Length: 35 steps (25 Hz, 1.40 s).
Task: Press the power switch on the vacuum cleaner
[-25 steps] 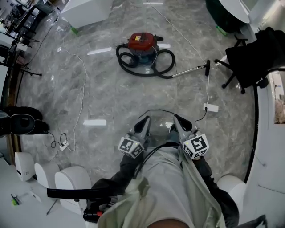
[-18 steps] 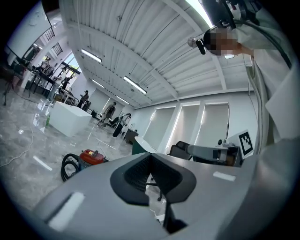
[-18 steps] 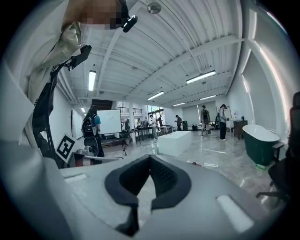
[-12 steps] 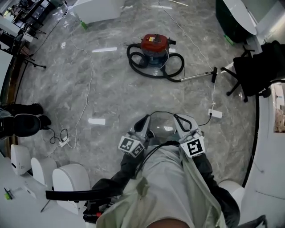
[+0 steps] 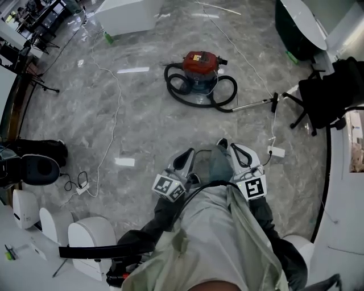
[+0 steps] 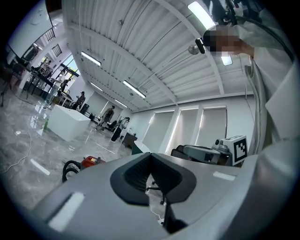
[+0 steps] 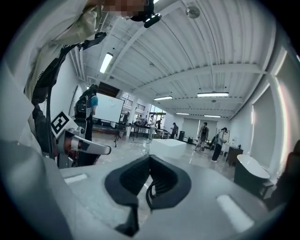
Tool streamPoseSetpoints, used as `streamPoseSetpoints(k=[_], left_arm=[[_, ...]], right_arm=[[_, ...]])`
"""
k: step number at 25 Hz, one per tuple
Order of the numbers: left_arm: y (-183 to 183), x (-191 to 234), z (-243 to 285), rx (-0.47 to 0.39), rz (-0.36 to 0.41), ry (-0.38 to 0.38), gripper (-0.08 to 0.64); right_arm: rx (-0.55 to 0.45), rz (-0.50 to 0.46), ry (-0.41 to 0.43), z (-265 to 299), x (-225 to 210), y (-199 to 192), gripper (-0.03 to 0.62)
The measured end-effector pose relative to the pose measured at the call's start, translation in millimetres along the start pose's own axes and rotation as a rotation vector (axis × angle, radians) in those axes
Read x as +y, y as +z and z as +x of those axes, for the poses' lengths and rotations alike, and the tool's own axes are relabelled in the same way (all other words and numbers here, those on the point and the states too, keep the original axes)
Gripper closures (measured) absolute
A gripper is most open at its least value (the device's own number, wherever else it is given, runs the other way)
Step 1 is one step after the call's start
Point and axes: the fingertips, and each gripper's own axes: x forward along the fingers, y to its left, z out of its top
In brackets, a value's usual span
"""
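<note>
The vacuum cleaner [image 5: 200,62] has a red top and a blue body. It stands on the marble floor a few steps ahead, with its black hose [image 5: 181,91] coiled around it and the wand [image 5: 254,104] lying to the right. It also shows small and far off in the left gripper view as the vacuum [image 6: 90,162]. My left gripper [image 5: 187,153] and right gripper [image 5: 227,148] are held side by side in front of my body, far short of the vacuum. Both are shut with nothing between the jaws, as the left gripper [image 6: 151,157] and right gripper [image 7: 150,159] show in their own views.
A white power strip [image 5: 277,152] and thin cables [image 5: 114,113] lie on the floor. A black office chair [image 5: 324,88] stands at the right, rounded white units [image 5: 91,234] at the lower left, a white counter [image 5: 122,14] behind. Several people stand far back.
In the head view the vacuum has drifted right and lower, a little nearer. The right gripper has risen slightly. Both grippers stay shut.
</note>
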Motion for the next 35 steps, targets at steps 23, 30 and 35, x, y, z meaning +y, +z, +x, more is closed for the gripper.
streamPoseSetpoints(k=[23, 30, 35], left_arm=[[53, 162, 313, -0.022, -0.003, 0.273, 0.555], [56, 205, 354, 0.018, -0.037, 0.313, 0.555], [60, 243, 398, 0.081, -0.052, 0.233, 0.555]], right_arm=[[0.197, 0.111, 0.252, 286, -292, -81, 0.591], [0.247, 0.221, 0.205, 322, -329, -102, 0.591], [0.326, 0.285, 0.166, 342, -329, -126, 0.591]])
